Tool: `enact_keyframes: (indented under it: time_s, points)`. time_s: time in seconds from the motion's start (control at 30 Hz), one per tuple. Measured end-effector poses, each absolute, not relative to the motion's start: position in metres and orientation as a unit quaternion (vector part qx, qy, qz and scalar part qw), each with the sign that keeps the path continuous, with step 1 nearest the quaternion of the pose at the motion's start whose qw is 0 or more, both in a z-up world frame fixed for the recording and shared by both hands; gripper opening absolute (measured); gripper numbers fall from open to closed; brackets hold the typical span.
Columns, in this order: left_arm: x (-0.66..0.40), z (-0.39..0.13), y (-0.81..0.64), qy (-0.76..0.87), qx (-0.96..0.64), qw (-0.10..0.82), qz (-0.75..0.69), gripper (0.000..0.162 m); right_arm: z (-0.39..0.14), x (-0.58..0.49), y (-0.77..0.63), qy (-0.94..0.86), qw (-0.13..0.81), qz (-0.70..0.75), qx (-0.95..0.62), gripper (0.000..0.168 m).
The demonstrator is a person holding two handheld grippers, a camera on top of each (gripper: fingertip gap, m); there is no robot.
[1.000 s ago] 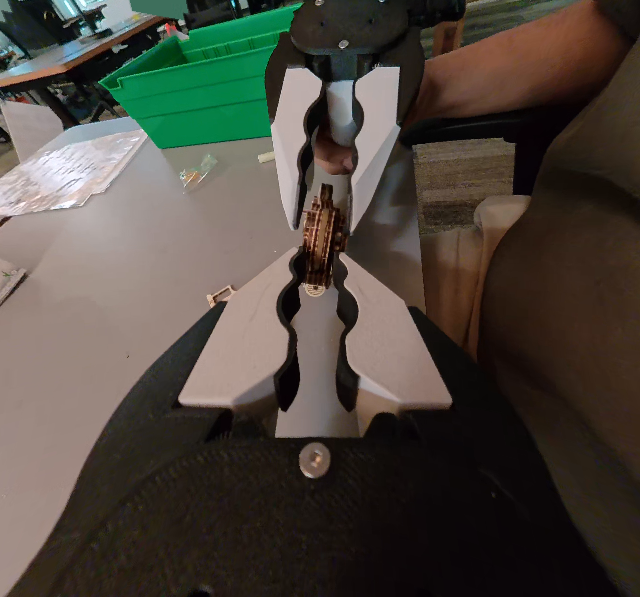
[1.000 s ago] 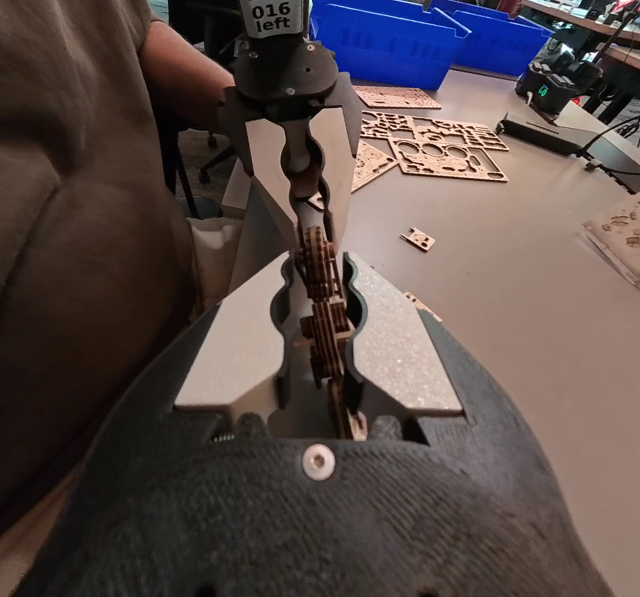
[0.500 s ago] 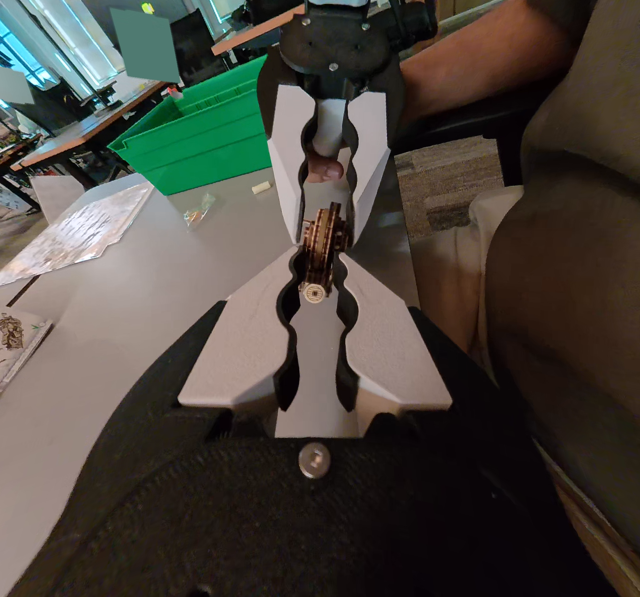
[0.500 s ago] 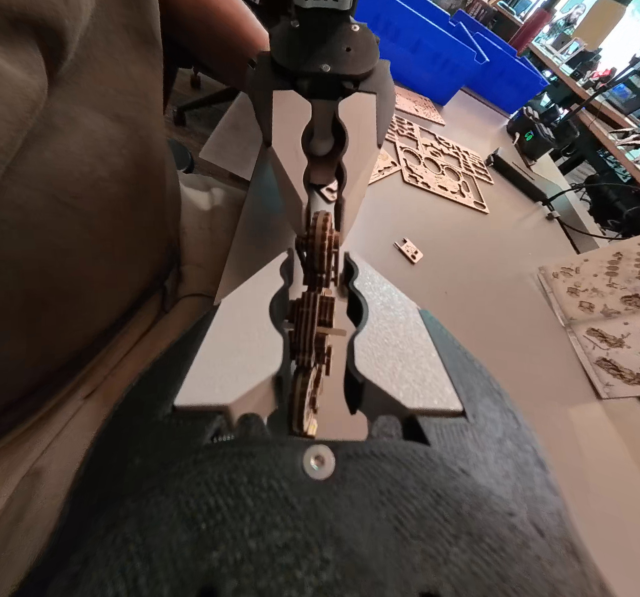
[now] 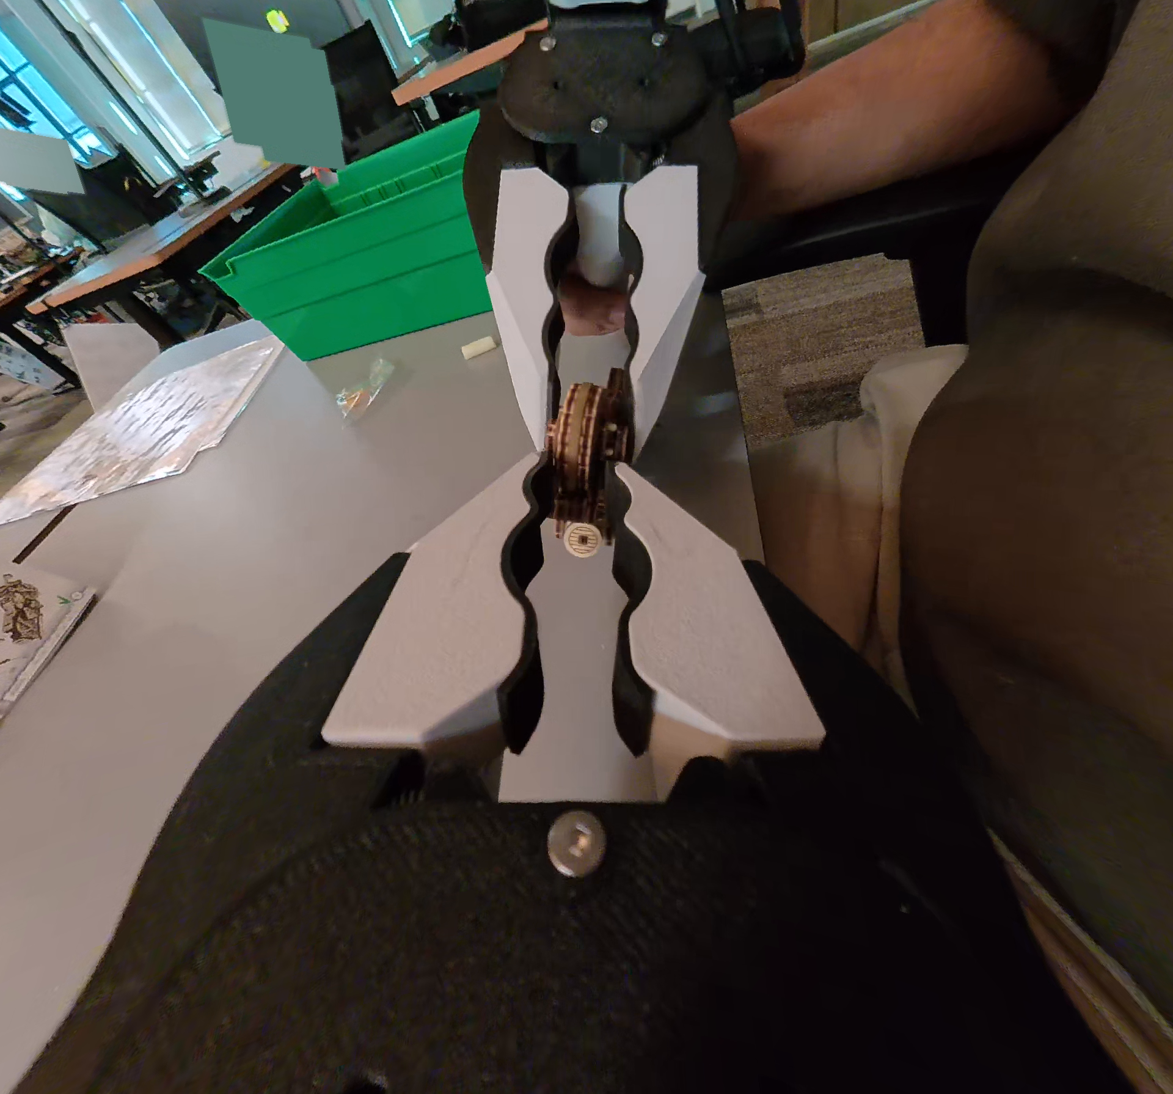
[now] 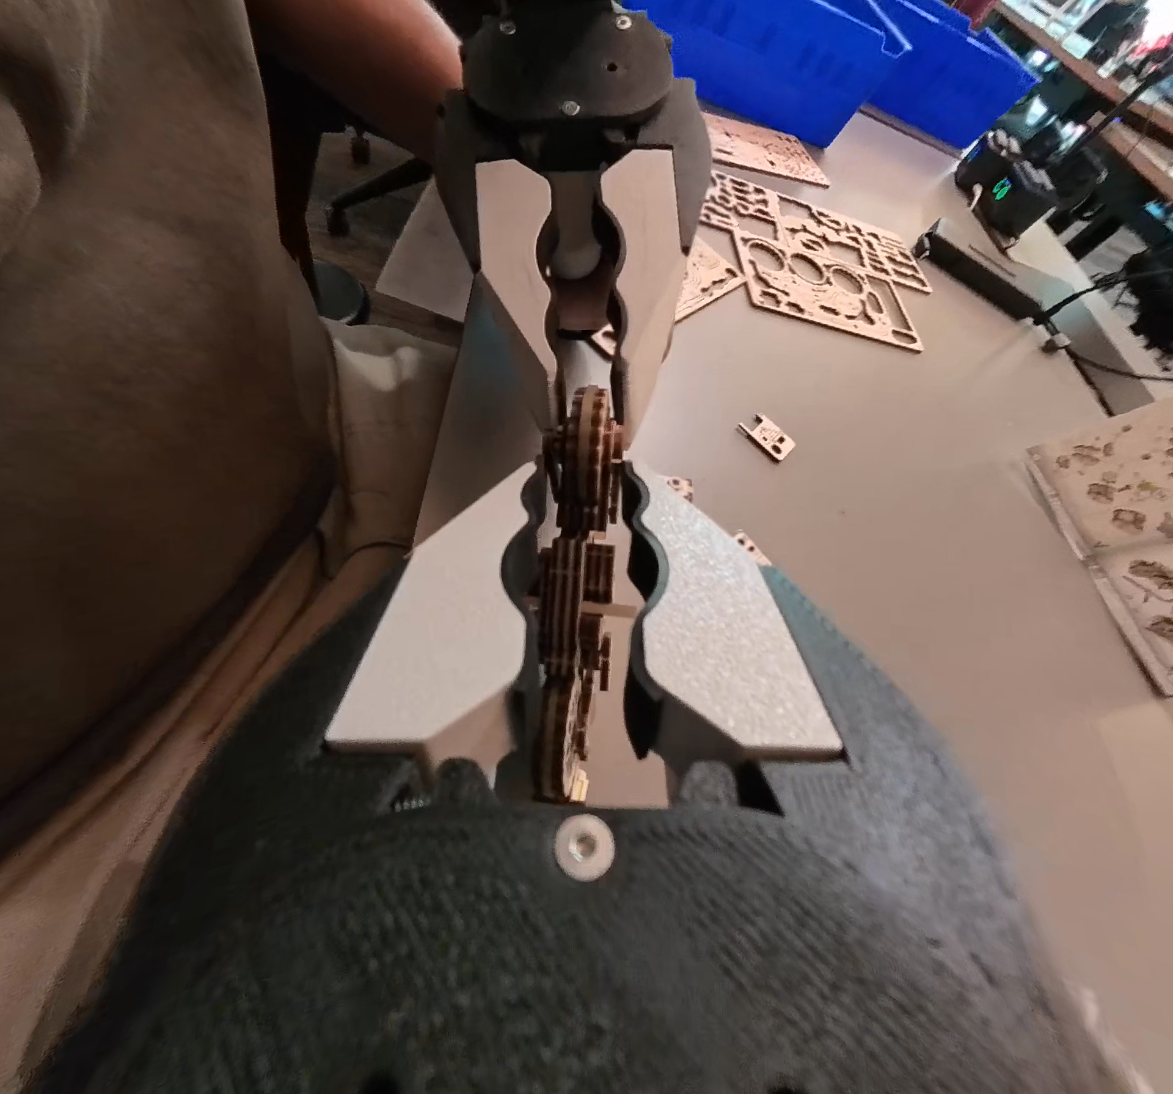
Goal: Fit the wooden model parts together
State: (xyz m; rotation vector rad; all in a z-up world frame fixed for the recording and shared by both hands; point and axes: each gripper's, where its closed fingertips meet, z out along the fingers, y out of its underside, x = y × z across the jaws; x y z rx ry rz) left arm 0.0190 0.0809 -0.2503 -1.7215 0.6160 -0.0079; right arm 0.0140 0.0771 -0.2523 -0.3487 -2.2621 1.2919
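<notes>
A brown layered wooden gear assembly (image 5: 587,451) hangs in the air between the two grippers, which meet tip to tip above the grey table (image 5: 254,524). My left gripper (image 5: 583,476) is shut on the assembly's near end, where a round pale cap (image 5: 583,539) shows. The right gripper (image 5: 587,444) comes in from the far side. In the right wrist view the assembly (image 6: 574,606) runs lengthwise between the fingers of my right gripper (image 6: 584,470), which is shut on it. The left gripper (image 6: 587,409) closes on its far end.
A green bin (image 5: 355,263), a foil sheet (image 5: 139,428) and a small plastic bag (image 5: 365,387) lie to the left. Blue bins (image 6: 762,28), wooden part sheets (image 6: 825,276), a small loose wooden piece (image 6: 766,436) and printed sheets (image 6: 1117,524) lie to the right. The person's torso (image 6: 127,301) is close by. My two grippers' fingertips are within a few centimetres of each other.
Both grippers have tilted and swung together, still tip to tip with the wooden assembly between them. The background has shifted in both views. Neither grip has changed.
</notes>
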Motion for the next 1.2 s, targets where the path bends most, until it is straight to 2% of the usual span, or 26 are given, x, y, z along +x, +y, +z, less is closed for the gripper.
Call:
enact_keyframes:
  time_s: [0.5,0.6,1.2]
  points:
    - [0.029,-0.243,0.078,0.24,-0.748,0.614,-0.084,0.015,-0.247,0.025,0.074,-0.807,0.108,0.548,-0.193,0.022]
    - [0.03,-0.243,0.077,0.244,-0.746,0.614,-0.086,0.024,-0.248,0.03,0.072,-0.807,0.085,0.553,-0.188,0.022]
    - [0.04,-0.238,0.069,0.234,-0.741,0.606,-0.17,0.021,-0.248,0.038,0.065,-0.808,0.069,0.56,-0.167,0.021]
